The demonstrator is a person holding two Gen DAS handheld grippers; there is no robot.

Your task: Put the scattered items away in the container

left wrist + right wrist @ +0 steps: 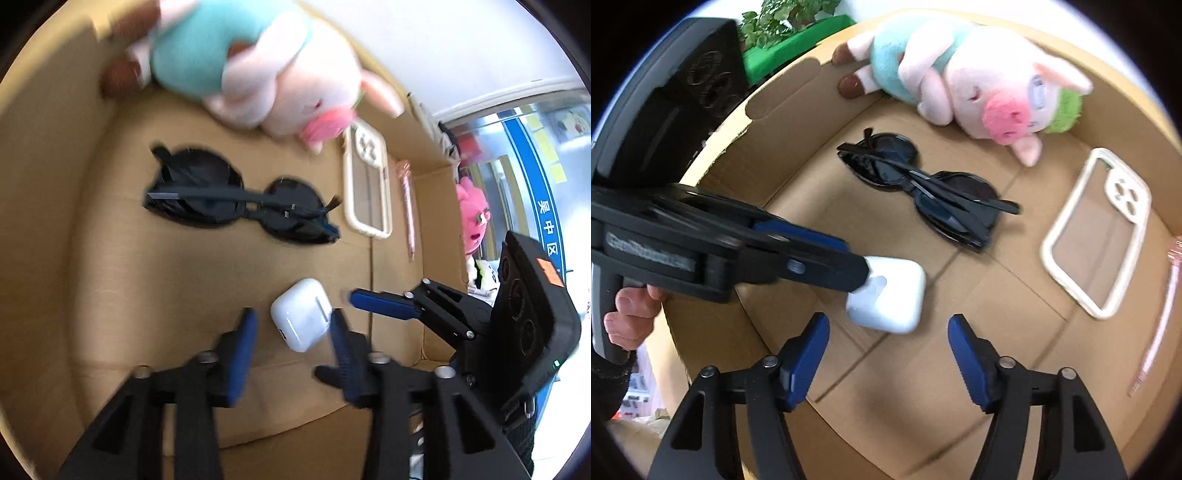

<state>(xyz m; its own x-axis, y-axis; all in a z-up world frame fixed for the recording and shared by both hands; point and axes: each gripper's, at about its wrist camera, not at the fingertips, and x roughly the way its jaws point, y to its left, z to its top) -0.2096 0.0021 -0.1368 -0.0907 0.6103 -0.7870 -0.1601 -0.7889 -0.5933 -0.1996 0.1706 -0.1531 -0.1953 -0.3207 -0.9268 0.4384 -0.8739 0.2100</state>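
Where left tongs [291, 325] gape: earbud case [301, 314] between.

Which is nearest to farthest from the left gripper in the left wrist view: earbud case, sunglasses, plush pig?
From the left gripper:
1. Earbud case, between its fingers.
2. Sunglasses, mid-box, up and left.
3. Plush pig, by the far wall.

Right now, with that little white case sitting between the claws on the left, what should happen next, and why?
Probably lift the left gripper straight up and away. The white earbud case already lies on the cardboard box floor beside the sunglasses, and the pads look slightly apart from it, so it seems released. The right gripper is open and empty too.
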